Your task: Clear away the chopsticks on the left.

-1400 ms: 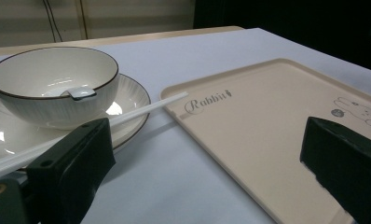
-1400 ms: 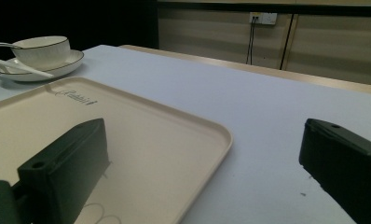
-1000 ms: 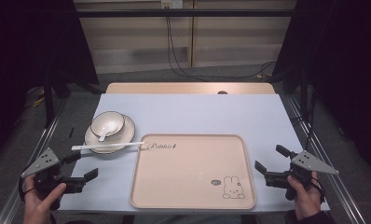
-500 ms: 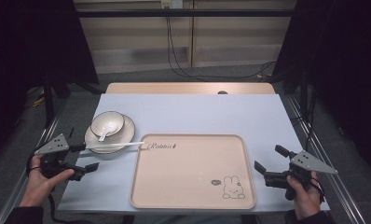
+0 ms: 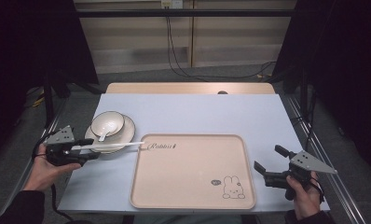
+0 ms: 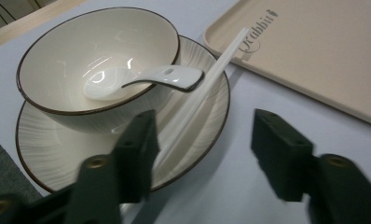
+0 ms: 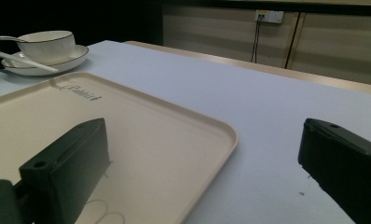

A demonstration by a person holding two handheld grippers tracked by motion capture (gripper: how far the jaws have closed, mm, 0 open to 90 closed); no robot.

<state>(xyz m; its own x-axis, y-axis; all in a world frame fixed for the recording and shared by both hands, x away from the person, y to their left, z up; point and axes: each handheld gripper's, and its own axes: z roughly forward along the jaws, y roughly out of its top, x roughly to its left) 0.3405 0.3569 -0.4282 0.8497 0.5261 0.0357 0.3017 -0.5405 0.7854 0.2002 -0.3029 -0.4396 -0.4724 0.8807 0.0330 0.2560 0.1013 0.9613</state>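
1. Left claw (image 6: 200, 149) gapes wide, gripping nothing; its jaws straddle the near end of the white chopsticks (image 6: 207, 88).
2. Chopsticks lie across the plate (image 6: 58, 154), tips on the tray (image 6: 323, 56); bowl (image 6: 53, 46) on plate holds a spoon (image 6: 146, 79).
3. Right claw (image 7: 202, 172) spread wide, holding nothing, over the tray's corner on the counter (image 5: 197, 112).

- A lab-style recording room is suggested.
- A pale blue-topped table (image 5: 193, 112) is flanked by black curtains (image 5: 30, 42).
- Black cables (image 5: 174, 56) are seen hanging from a white wall socket (image 5: 170, 3).
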